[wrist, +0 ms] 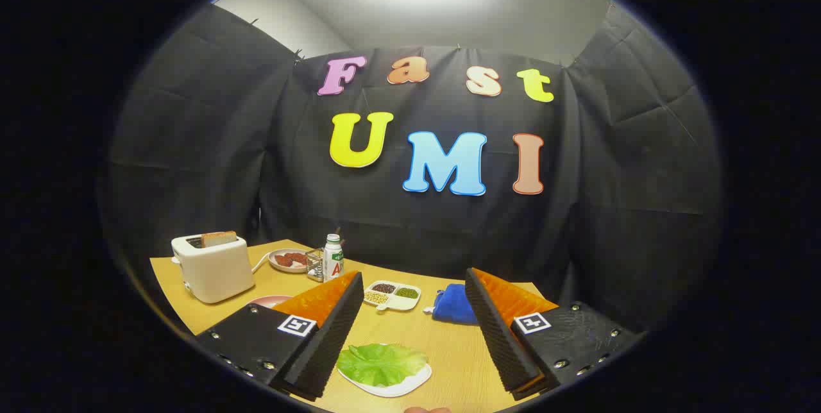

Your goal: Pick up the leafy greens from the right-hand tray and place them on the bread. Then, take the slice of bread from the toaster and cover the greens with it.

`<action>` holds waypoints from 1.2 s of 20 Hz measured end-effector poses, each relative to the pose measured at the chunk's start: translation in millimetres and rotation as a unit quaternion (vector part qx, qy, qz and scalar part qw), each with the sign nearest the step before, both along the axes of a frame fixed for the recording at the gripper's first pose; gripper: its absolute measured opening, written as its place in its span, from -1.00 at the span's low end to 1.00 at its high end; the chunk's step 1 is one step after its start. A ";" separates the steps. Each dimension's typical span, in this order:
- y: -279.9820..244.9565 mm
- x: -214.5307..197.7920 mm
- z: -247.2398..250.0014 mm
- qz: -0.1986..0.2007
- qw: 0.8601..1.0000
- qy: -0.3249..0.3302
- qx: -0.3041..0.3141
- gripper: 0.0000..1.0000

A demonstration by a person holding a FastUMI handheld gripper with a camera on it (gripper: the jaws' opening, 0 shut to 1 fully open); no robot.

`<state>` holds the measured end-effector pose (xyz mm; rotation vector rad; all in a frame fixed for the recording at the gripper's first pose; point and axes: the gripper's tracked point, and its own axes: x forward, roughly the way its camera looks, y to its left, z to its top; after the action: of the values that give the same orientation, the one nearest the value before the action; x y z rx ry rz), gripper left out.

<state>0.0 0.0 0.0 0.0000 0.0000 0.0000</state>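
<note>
Tool (410,329) spread wide, fingers well apart, gripping nothing. It hangs above the tabletop (449,355).

Leafy greens (381,363) lie flat on a white tray (391,386), between the fingers and nearer the left one, whose pad overlaps the tray's left end in the view; whether they touch cannot be told.

Landmark: the tray of greens.
- Beyond it, toward the wall: a white divided dish (392,295) with dark, pale and green grains in separate compartments.
- Beyond and right: a blue cloth (454,305), bunched, partly hidden behind the right finger.
- Beyond and left: a small white bottle (333,258) with green cap, upright; a large red "A" reads on its label, the rest too small. A small clear container (314,265) stands just beside it.
- Further left: a plate (288,260) holding reddish pieces.
- Far left: a cream toaster (213,267), a slice of bread (219,238) standing up out of its slot. A cord runs from it toward the plate.
- A pink plate edge (269,301) shows just beside the toaster, mostly hidden by the left finger.

Open wood around the tray, right of it and toward the divided dish. The tabletop's far edge lies close to the black cloth wall (192,163).
</note>
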 end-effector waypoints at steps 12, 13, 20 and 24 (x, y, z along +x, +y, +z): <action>44.0 71.4 -99.4 -0.007 0.995 0.096 0.001 0.94; 44.8 74.7 -108.6 -0.008 0.994 0.106 0.001 0.94; 51.5 84.7 -194.7 -0.016 0.978 0.208 0.012 0.94; 53.8 84.4 -228.4 -0.006 0.965 0.262 0.005 0.94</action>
<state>84.4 53.8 -228.4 0.0111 0.5297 -0.0129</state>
